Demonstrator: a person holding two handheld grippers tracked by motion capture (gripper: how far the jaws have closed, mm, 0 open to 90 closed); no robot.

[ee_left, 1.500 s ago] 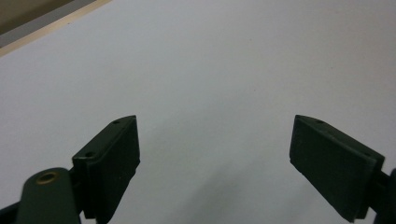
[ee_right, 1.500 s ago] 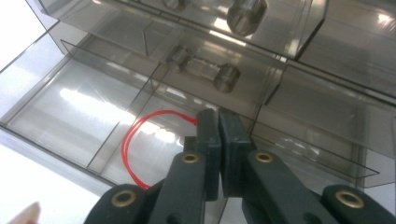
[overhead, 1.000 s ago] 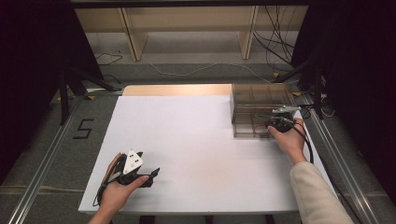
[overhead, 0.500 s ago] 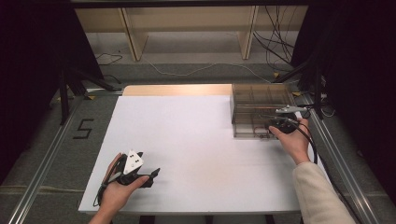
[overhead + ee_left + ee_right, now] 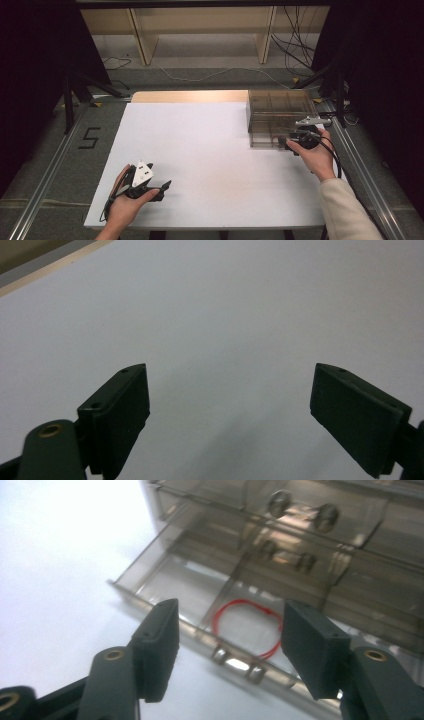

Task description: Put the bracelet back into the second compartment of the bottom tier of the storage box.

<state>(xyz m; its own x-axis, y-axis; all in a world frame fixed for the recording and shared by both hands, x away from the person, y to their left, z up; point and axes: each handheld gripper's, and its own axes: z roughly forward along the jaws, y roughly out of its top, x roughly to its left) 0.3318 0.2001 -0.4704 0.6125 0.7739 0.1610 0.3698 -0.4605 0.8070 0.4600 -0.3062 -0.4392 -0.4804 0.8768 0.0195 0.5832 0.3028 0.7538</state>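
A smoky see-through drawer cabinet [image 5: 280,112] stands at the table's back right. Its lowest drawer [image 5: 200,587] is pulled out, and a red loop [image 5: 246,630] lies in one compartment behind the small metal handle [image 5: 237,662]. My right gripper [image 5: 227,645] hovers just in front of that drawer. Its jaws have just been opening and stand open with nothing between them. In the high view the right gripper [image 5: 286,142] sits at the cabinet's front edge. My left gripper [image 5: 162,187] rests near the table's front left, open [image 5: 230,405] over the bare white tabletop [image 5: 225,305].
A wooden strip [image 5: 190,96] runs along the table's back edge, with a shelf frame [image 5: 200,30] and floor cables [image 5: 295,55] beyond. Metal rails [image 5: 45,180] flank the table, and a "5" [image 5: 90,137] marks the floor at the left.
My right hand has drawn slightly back from the cabinet front and lifted a little. The left hand has not moved.
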